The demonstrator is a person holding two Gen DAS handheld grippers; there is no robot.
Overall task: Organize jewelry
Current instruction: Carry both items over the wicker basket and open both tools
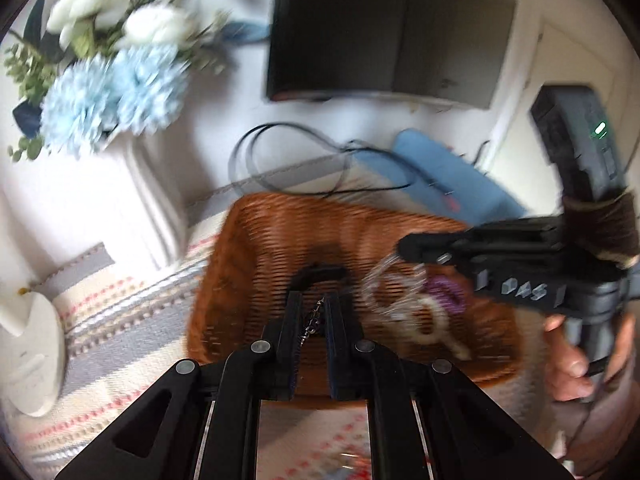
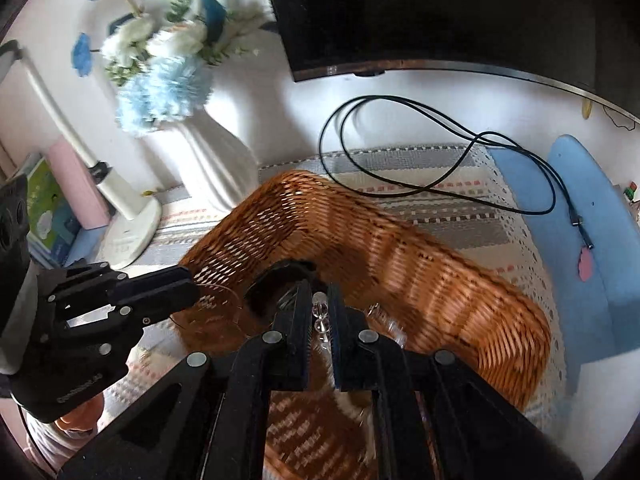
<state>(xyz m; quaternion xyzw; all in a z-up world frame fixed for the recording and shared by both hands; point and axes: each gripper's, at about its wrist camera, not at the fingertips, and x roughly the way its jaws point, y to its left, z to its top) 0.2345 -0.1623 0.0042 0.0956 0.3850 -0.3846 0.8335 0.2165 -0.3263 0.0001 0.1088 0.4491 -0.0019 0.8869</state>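
So the left gripper is pinching a thin metal chain right over the wicker basket, and the right gripper is clamped on a clear bead strand above that same basket. At about 2 o'clock from the left one, more jewelry lies blurry on the basket floor, including something purple. Further back, at 10 o'clock, a white vase of flowers stands on the counter, black cable at 1 o'clock, monitor behind.
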